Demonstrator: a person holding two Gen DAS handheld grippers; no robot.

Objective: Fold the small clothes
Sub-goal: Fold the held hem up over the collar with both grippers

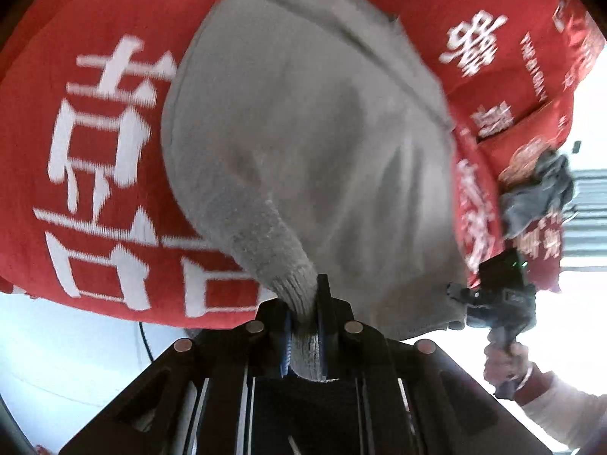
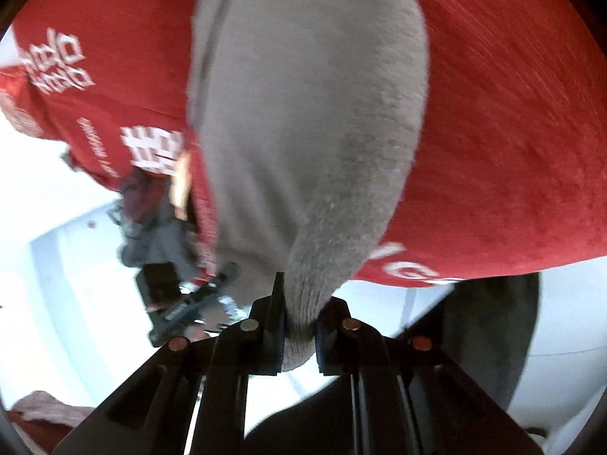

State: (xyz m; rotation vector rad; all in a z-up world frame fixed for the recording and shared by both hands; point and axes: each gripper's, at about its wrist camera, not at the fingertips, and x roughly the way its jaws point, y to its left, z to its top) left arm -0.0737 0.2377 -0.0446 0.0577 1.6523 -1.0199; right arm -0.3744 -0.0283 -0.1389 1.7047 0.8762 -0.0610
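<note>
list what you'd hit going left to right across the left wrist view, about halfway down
red cloth with white characters → grey knit garment → red cloth again, a narrow strip with white print → dark grey crumpled garment

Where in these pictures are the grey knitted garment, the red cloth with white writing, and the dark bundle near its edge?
grey knitted garment point(image 1: 303, 121): left wrist view, middle of its body.
red cloth point(image 1: 106, 151): left wrist view, among the white characters.
dark bundle point(image 1: 538, 197): left wrist view, its crumpled middle.
</note>
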